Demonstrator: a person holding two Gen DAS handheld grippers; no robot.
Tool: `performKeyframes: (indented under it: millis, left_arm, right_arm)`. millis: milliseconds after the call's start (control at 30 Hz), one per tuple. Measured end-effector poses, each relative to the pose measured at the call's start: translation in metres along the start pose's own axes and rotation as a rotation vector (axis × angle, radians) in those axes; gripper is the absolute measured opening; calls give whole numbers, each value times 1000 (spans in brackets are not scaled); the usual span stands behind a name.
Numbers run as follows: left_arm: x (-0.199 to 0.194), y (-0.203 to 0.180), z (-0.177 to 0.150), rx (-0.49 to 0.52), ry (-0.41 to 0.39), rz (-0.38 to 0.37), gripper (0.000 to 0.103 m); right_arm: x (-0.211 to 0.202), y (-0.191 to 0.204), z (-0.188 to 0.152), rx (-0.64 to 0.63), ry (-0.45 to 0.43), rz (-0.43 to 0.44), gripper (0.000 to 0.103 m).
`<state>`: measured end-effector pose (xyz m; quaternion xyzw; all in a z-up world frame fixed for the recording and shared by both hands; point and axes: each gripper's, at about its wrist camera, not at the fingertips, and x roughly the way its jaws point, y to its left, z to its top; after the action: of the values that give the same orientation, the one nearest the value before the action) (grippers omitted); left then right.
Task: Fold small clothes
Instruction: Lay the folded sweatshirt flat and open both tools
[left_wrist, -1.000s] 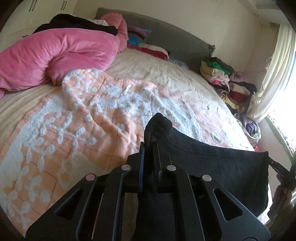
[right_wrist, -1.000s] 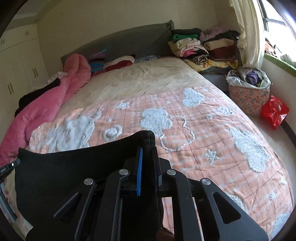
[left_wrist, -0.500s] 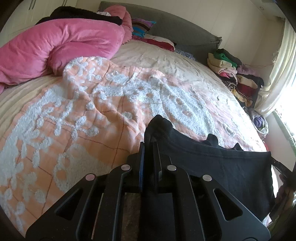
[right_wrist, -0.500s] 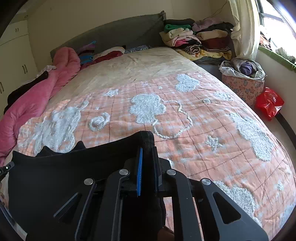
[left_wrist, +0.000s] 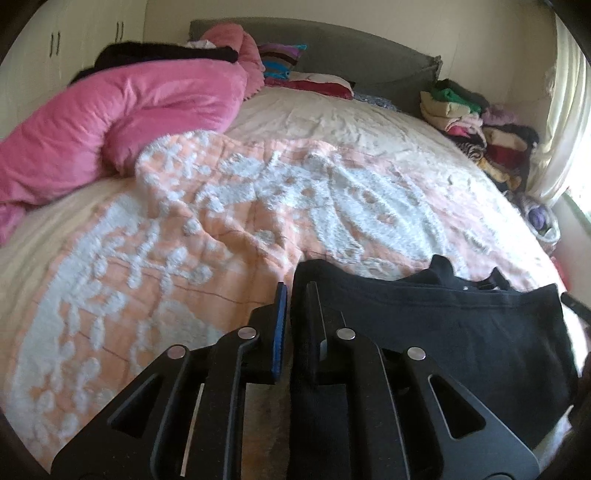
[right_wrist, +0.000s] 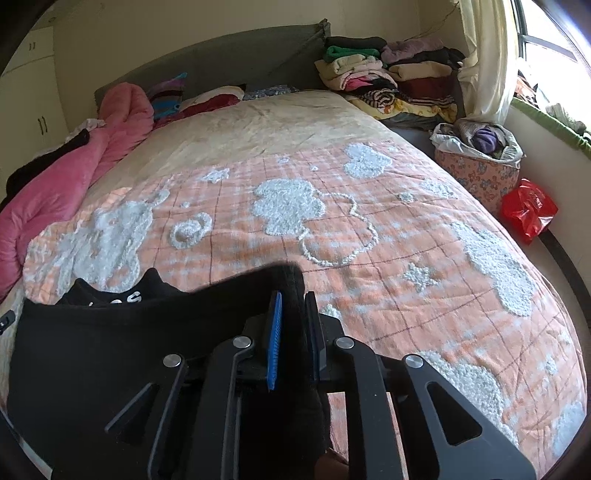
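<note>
A black garment (left_wrist: 443, 325) with white lettering (right_wrist: 125, 299) is stretched between my two grippers, low over the orange-and-white blanket (left_wrist: 221, 221). Its far part lies bunched on the blanket. My left gripper (left_wrist: 295, 291) holds the garment's left corner and its jaws are opening. A thin gap shows between the blue pad (left_wrist: 280, 325) and the cloth, which rests against the other finger. My right gripper (right_wrist: 293, 295) is at the right corner (right_wrist: 291, 280) with its jaws opening, and the folded cloth still fills the space between its pads.
A pink duvet (left_wrist: 110, 122) lies along the left of the bed. Folded clothes (right_wrist: 388, 77) are stacked at the far right by the headboard. A floral basket (right_wrist: 476, 162) and a red bag (right_wrist: 528, 210) stand on the floor to the right.
Both grippers came down and the garment sank onto the blanket, its far edge bunching up. The jaws of both grippers have parted a little, more visibly on the left.
</note>
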<state>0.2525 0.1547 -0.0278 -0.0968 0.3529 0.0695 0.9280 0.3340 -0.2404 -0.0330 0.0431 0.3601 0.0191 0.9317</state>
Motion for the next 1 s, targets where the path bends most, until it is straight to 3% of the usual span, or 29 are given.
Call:
performKeyframes:
  millis: [233,400,667,833,1000]
  left_arm:
    - [-9,-1,0,15,7,12,25]
    - [-26,-6,-7,-3,28,-28,47]
    - [-43,-22,-37,7,88,-94,52]
    - [-41,-25,-62,36,169,-99,52]
    - [-38,-12,-82,-43,233,-127,53]
  right_arm:
    - [-21,3,-11,2,1,45,22]
    - [-42,17,-30,-45,25,110,35]
    - [-67,38,-73,-145,107,172,46]
    - [-71,36,-93,-159,160,161,46]
    - [-74,31,-104,-140,181,164,47]
